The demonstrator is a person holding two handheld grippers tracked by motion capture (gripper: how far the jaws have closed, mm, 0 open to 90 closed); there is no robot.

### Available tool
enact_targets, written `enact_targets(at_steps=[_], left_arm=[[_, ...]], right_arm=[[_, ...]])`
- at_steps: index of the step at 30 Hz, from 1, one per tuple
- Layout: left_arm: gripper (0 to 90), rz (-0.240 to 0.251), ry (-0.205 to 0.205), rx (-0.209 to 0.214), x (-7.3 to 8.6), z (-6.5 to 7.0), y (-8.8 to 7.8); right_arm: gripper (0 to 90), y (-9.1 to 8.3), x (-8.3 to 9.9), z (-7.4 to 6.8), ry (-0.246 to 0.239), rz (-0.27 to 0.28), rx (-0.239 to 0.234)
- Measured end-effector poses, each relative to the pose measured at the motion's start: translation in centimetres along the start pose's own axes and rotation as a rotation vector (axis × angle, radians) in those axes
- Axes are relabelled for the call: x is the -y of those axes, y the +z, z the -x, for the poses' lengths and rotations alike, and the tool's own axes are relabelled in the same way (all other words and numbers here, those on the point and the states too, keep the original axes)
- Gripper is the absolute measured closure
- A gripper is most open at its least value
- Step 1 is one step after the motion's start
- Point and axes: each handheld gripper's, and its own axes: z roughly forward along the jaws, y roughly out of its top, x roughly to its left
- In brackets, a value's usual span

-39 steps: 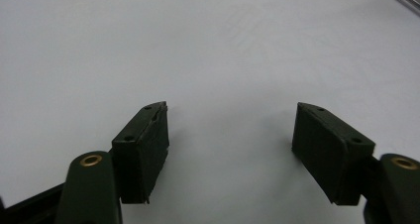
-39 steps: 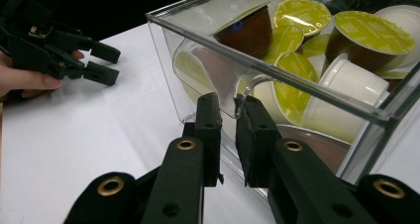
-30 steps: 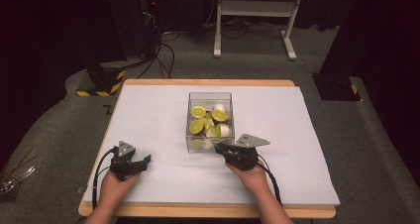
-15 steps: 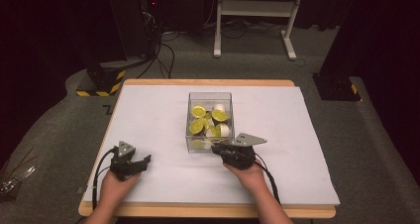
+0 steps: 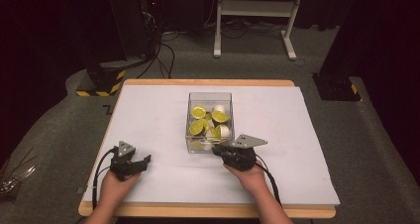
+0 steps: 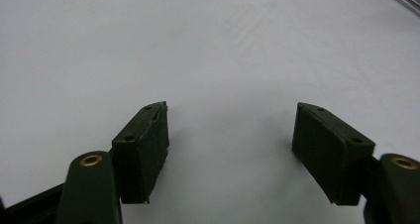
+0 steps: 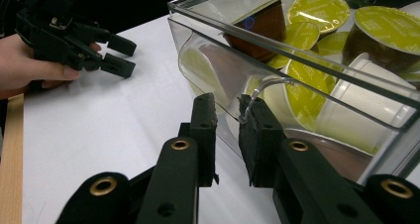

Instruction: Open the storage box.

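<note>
A clear plastic box (image 5: 210, 94) stands in the middle of the white table cover, filled with several coffee capsules (image 5: 199, 112), some with yellow-green lids and some white. My right gripper (image 5: 216, 149) sits at the box's near edge. In the right gripper view its jaws (image 7: 228, 135) stand close together with the near wall of the box (image 7: 297, 60) between them, and the capsules (image 7: 317, 8) lie just behind the wall. My left gripper (image 5: 146, 160) rests low on the cover at the near left, apart from the box. Its pads (image 6: 143, 149) stand apart over bare cover with nothing between them.
The wooden table edge (image 5: 208, 211) runs along the near side under the white cover (image 5: 277, 120). Beyond the table are a white frame's legs (image 5: 252, 16), cables on the floor and a yellow-black striped base (image 5: 99, 87). The left gripper (image 7: 121, 55) also appears in the right gripper view.
</note>
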Motion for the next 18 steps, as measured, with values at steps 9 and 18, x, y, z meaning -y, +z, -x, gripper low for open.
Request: enact_targets(at_steps=[9,18], left_arm=[[30.3,-0.001,0.0,0.0,0.0,0.0,0.0],[30.3,0.0,0.0,0.0,0.0,0.0,0.0]], right_arm=[[77.9,-0.4,0.2,-0.5,-0.004,-0.007,0.0],[78.8,-1.0,0.6,-1.2,-0.003,-0.005,-0.003]])
